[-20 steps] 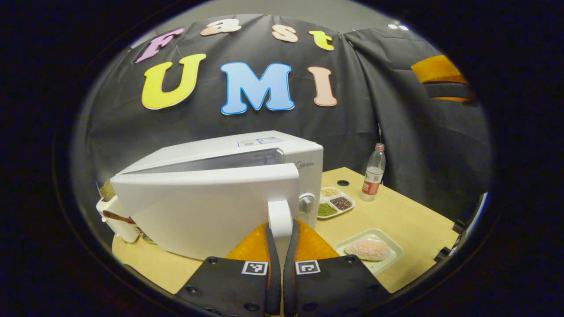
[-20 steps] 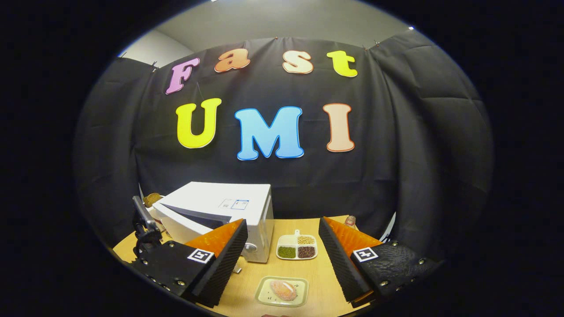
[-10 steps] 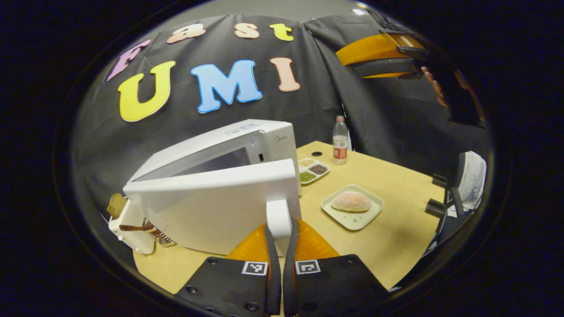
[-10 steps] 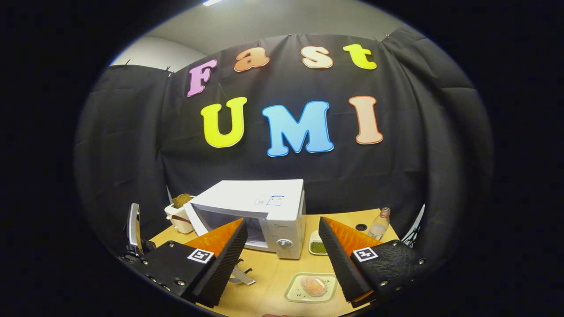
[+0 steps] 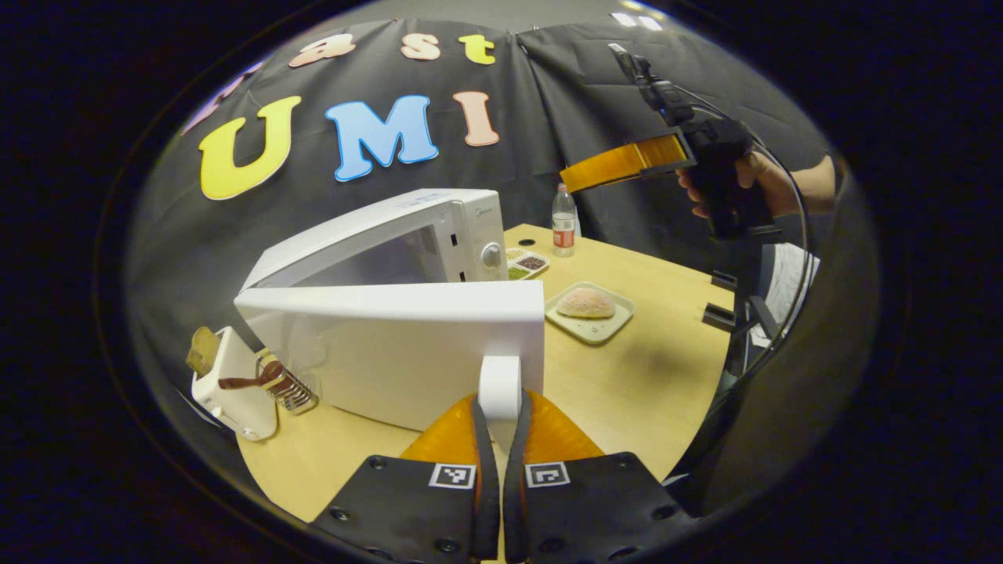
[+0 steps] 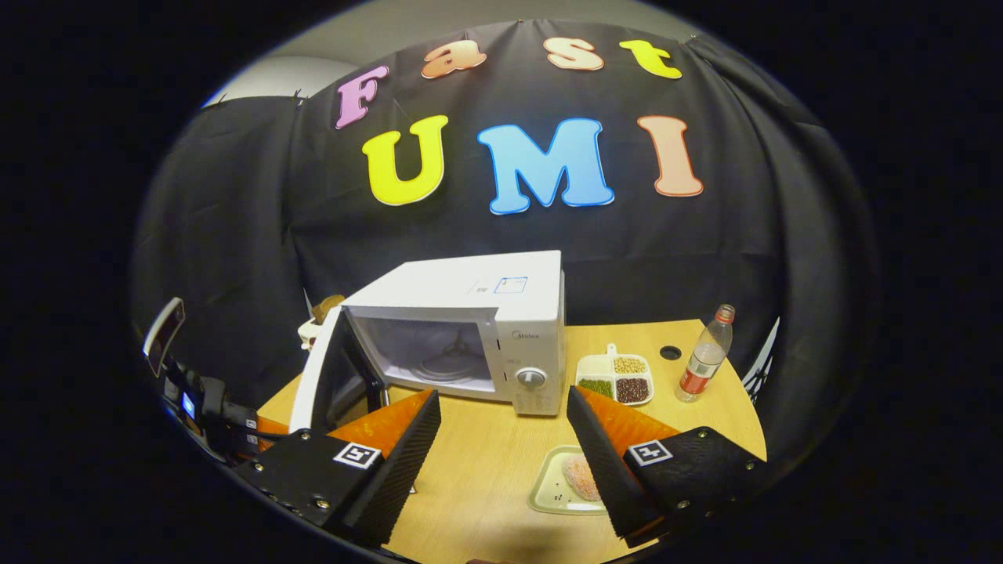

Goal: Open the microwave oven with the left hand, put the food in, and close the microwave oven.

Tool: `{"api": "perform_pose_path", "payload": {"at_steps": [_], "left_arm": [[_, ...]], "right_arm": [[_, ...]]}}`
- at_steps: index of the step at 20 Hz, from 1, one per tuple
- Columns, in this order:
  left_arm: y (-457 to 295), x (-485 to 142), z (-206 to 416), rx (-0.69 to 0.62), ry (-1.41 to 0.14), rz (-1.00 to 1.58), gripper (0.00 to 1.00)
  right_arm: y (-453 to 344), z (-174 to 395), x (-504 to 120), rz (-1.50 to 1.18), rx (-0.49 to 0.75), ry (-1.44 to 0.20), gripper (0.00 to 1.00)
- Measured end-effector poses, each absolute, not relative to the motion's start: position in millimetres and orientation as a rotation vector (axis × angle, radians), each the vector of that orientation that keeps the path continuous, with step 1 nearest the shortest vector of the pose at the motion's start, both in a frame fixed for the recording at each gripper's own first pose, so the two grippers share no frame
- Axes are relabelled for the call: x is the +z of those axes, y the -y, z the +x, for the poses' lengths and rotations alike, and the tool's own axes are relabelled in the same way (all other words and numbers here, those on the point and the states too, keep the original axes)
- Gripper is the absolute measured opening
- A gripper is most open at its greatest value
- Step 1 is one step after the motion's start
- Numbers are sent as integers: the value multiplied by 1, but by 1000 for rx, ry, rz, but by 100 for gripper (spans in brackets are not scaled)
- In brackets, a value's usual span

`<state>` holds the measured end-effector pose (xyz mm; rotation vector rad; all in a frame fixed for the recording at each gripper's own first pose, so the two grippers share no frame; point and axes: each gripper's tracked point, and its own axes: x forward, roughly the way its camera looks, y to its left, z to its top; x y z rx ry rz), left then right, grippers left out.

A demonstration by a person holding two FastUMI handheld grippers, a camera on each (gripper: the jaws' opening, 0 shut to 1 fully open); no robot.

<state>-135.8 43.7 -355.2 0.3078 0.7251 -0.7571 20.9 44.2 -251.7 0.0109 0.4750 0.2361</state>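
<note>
Microwave door (image 5: 392,352) has swung wider, perhaps fully, left gripper (image 5: 500,427) clamping its handle (image 5: 500,388).

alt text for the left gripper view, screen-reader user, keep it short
The left gripper is shut on the door handle of a white microwave, its door swung open on a wooden table. Behind lie a plate of food and a bottle; the right gripper is held above them.

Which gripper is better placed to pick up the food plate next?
Right. The right gripper is open above the pale square plate of food; the left gripper is shut on the white microwave door handle.
</note>
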Motion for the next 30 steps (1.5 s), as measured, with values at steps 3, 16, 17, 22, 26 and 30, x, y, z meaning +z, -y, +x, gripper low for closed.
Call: {"api": "perform_pose_path", "payload": {"at_steps": [3, 16, 17, 22, 26, 30], "left_arm": [[-73, -353, -153, -791, -753, 319, 9], [-207, -347, -179, -847, -837, 378, 9], [-212, -347, -180, -853, -839, 371, 10], [-234, -346, -179, -850, -840, 372, 14], [-255, -349, -179, -803, -856, 380, 24], [-274, -347, -188, -691, -873, 274, 100]], "right_arm": [[-33, 21, -290, -51, 223, -546, 99], [36, 32, -424, -208, 75, -843, 99], [40, 34, -432, -220, 66, -863, 99], [60, 32, -470, -279, 24, -968, 99], [66, 26, -485, -279, 33, -1017, 98], [56, 32, -487, -247, 71, -1018, 90]]}}
